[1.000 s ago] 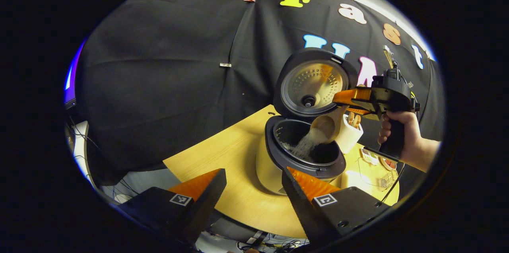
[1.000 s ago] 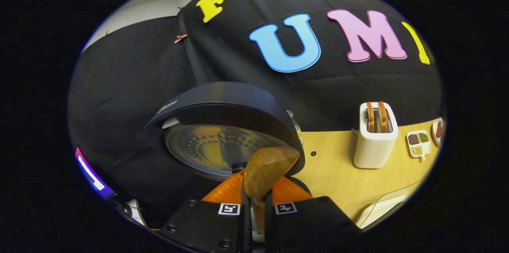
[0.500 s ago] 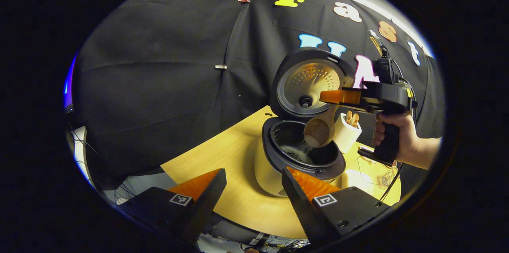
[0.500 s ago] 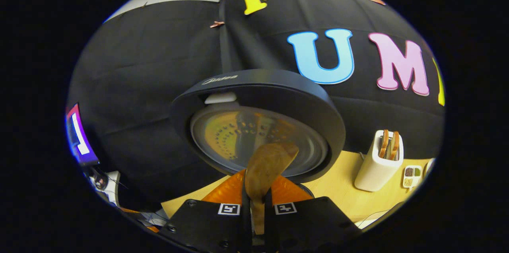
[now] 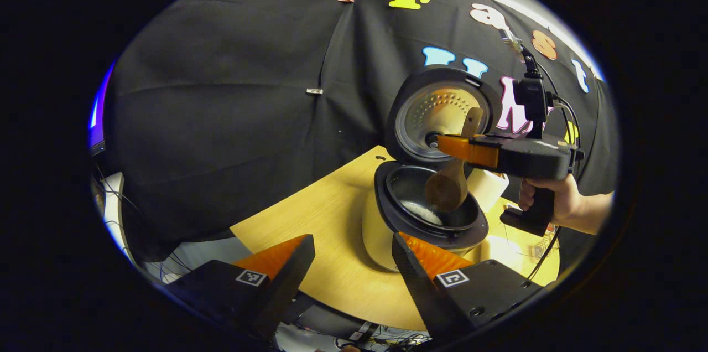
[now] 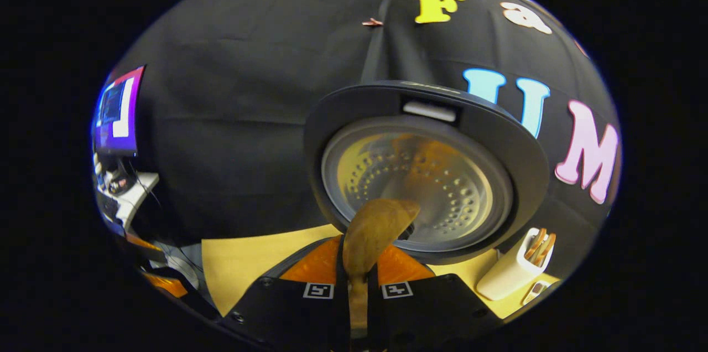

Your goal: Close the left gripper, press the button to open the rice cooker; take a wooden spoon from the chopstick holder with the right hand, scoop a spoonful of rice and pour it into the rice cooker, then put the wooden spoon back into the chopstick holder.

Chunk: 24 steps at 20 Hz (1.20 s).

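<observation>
The rice cooker (image 5: 381, 233) stands open on the wooden table, its lid (image 5: 442, 114) raised. White rice (image 5: 426, 212) lies in the dark inner pot. My right gripper (image 5: 453, 147) hovers level over the pot, shut on the handle of the wooden spoon (image 5: 447, 190), whose bowl hangs down inside the pot's mouth. In the right gripper view the spoon (image 6: 376, 224) rises from between the shut fingers of the gripper (image 6: 358, 280), in front of the lid's metal inner plate (image 6: 420, 180). My left gripper (image 5: 351, 241) is open, near the table's front edge, short of the cooker.
The white chopstick holder (image 5: 489, 186) stands just behind the cooker, partly hidden by the right gripper. A white toaster (image 6: 511, 272) with toast sits at the right. A hand (image 5: 558, 200) holds the right gripper. A lit monitor (image 6: 116, 111) is at far left. Bare table (image 5: 310, 219) lies left of the cooker.
Rice poured off the spoon into the pot and has stopped falling. The right gripper turned left and levelled out; the spoon's bowl now hangs lower in the pot. The left gripper stayed still.
</observation>
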### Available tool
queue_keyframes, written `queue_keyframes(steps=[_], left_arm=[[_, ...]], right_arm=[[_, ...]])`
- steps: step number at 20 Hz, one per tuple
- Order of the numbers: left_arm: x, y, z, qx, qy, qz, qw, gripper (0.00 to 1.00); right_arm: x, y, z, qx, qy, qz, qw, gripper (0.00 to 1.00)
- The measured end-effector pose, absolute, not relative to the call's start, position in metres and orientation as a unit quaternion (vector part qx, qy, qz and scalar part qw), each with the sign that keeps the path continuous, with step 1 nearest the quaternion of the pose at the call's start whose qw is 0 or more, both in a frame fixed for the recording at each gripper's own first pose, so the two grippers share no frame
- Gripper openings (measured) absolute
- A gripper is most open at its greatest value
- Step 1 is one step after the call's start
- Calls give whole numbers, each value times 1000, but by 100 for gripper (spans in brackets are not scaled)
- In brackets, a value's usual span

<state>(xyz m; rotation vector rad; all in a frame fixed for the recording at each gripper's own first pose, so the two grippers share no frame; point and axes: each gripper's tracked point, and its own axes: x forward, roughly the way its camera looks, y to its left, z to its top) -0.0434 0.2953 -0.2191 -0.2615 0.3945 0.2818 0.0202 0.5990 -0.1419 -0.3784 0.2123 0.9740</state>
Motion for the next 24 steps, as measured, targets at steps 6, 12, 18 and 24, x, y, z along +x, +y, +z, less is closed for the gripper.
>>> queue_keyframes(steps=[6, 12, 18, 24], left_arm=[[-45, 297, -220, -124, 195, 144, 962, 95], [-33, 280, -215, -122, 191, 121, 966, 95], [-12, 238, -198, -125, 182, 66, 973, 96], [7, 182, -183, -122, 172, 10, 977, 95]], right_arm=[[27, 593, -149, -160, 126, 455, 867, 17], [46, 562, -98, -28, 155, 408, 899, 17], [62, 476, -49, 73, 160, 336, 925, 17], [88, 335, -16, 86, 125, 232, 961, 16]])
